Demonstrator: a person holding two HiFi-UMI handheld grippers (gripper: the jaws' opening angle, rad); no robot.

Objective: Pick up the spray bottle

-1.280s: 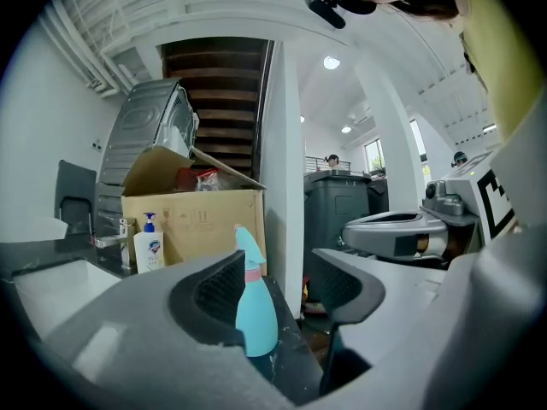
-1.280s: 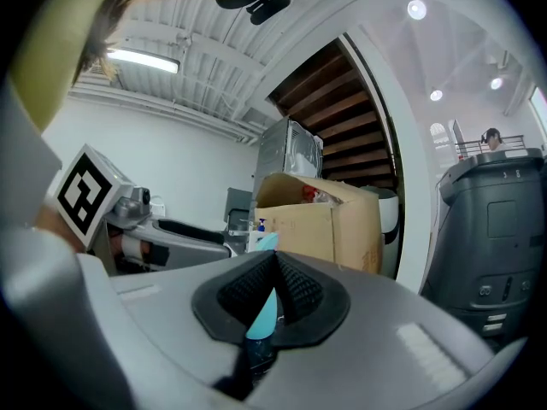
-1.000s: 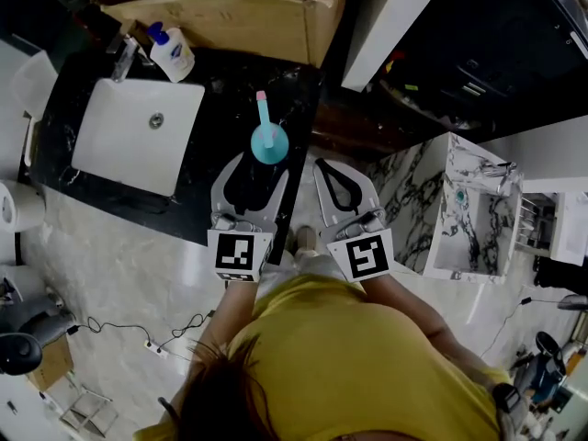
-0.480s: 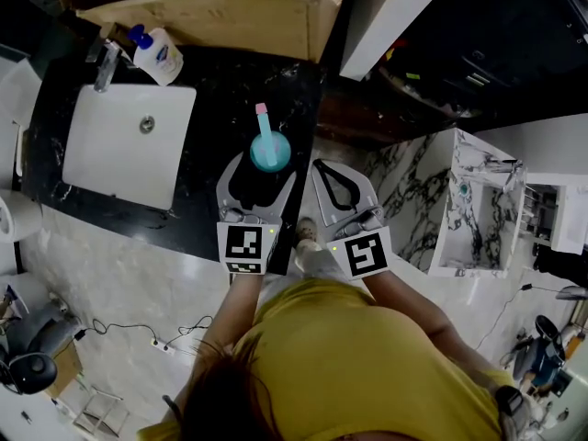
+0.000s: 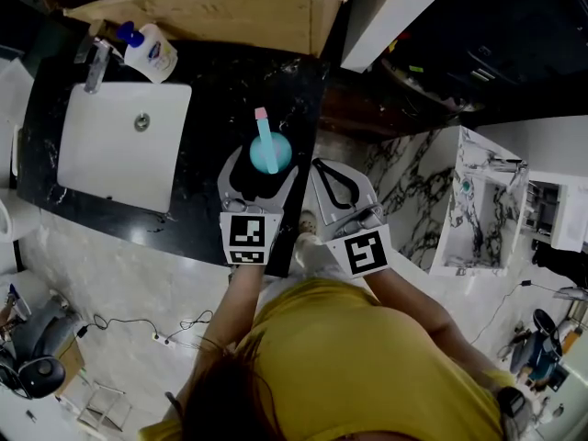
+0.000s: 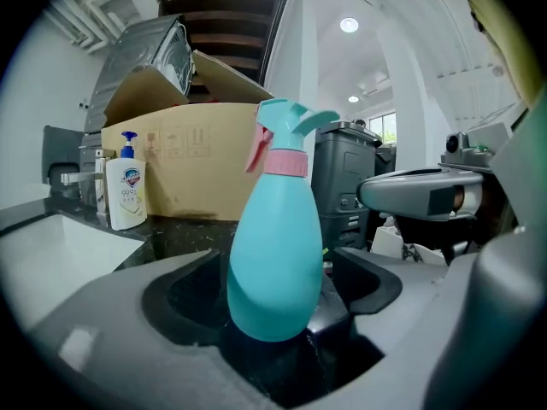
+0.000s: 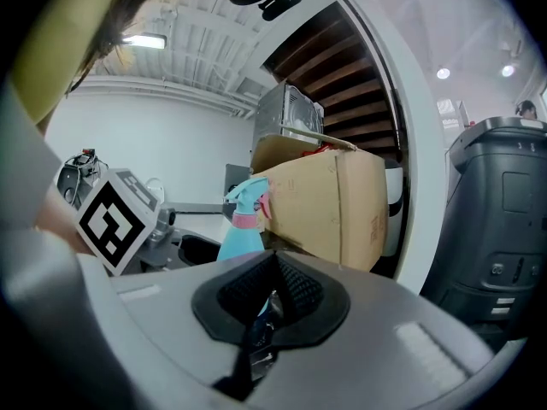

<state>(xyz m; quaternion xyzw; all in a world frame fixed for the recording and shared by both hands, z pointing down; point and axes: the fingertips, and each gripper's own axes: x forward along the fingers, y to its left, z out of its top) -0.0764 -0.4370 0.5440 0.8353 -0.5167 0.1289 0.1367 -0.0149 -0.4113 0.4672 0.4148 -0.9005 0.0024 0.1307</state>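
Note:
The teal spray bottle (image 5: pixel 269 152) with a pink trigger stands upright on the black counter (image 5: pixel 202 90), close to its right edge. My left gripper (image 5: pixel 264 165) has its jaws on either side of the bottle's base, and they are opening. In the left gripper view the spray bottle (image 6: pixel 275 254) stands between the dark pads of my left gripper (image 6: pixel 278 273), with a gap on each side. My right gripper (image 5: pixel 323 165) hovers just right of the counter edge with nothing in it. In its own view the pads of my right gripper (image 7: pixel 269 301) meet, and the spray bottle (image 7: pixel 242 229) shows to the left beyond them.
A white sink (image 5: pixel 119 145) with a faucet (image 5: pixel 95 67) lies to the left on the counter. A white soap pump bottle (image 5: pixel 152 51) stands behind it. A large cardboard box (image 5: pixel 211 12) runs along the back. A dark bin (image 6: pixel 342 178) stands past the counter's right edge.
The left gripper has moved forward so the bottle now stands between its jaws, which spread wider. The right gripper shifted slightly and stays beside the counter.

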